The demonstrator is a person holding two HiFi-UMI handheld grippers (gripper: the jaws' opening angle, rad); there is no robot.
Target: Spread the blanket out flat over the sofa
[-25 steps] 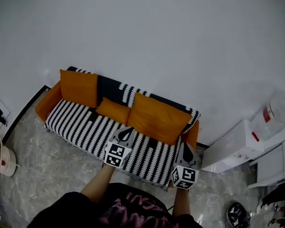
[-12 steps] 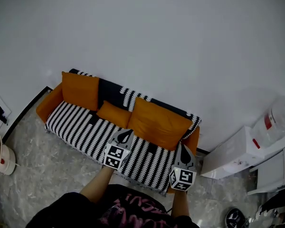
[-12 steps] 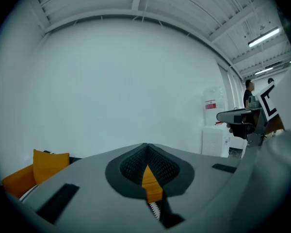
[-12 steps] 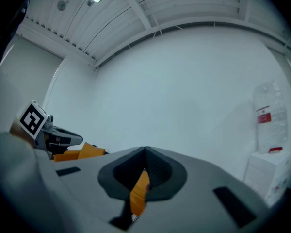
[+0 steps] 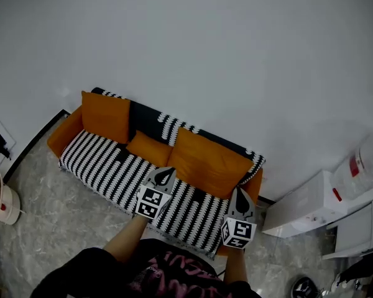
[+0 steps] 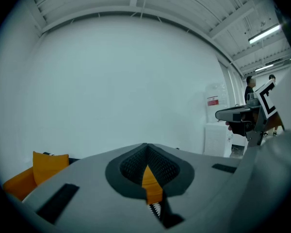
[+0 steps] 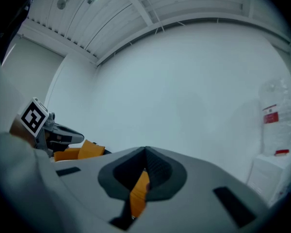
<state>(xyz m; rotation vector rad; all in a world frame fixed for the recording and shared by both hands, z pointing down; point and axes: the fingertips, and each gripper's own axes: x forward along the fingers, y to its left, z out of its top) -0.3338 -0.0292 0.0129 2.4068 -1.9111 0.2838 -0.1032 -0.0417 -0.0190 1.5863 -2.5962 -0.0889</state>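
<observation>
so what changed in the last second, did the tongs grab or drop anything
Barely anything. The left tongs and the right tongs stayed shut with nothing between them, shifting at most a touch over the front of the seat. Nothing was taken hold of or let go. The striped blanket still lies spread over the sofa, and the orange cushions have not moved.
</observation>
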